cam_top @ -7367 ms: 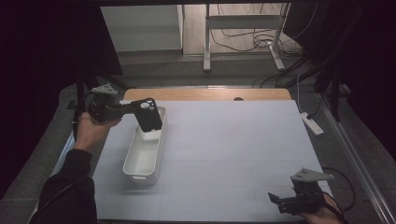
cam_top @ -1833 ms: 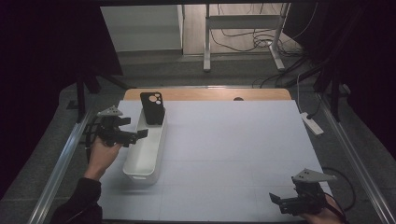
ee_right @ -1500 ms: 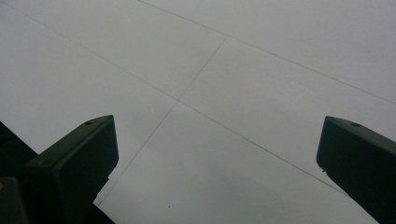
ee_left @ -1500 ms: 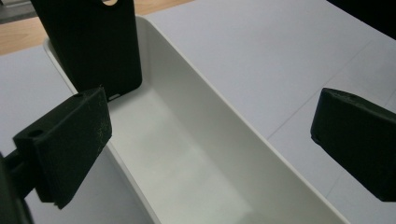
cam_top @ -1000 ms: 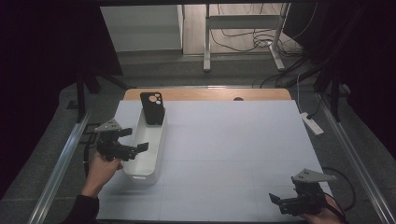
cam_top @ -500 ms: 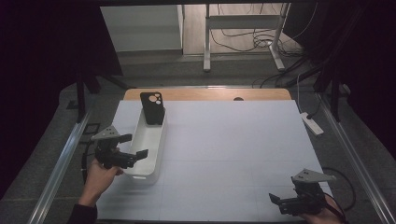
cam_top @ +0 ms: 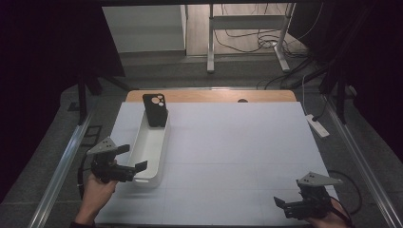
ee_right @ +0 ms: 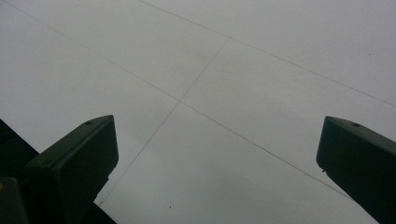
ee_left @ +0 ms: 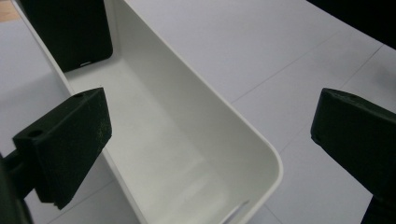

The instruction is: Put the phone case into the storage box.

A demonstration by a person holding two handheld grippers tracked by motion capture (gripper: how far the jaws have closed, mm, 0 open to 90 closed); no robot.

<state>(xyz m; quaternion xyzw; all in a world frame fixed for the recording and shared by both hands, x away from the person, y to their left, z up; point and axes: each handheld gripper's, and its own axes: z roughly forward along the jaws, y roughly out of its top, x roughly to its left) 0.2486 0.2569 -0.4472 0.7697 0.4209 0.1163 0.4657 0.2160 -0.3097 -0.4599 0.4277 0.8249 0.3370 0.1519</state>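
Two tongs sit spread and empty at the near edge of the bench. The left tongs [cam_top: 134,167] hover at the near end of the long white plastic tray [cam_top: 151,142], one jaw over its rim. A black rectangular phone case [cam_top: 155,109] stands leaning at the tray's far end. The right tongs [cam_top: 288,207] hang well apart over the pale grey bench [cam_top: 237,147].
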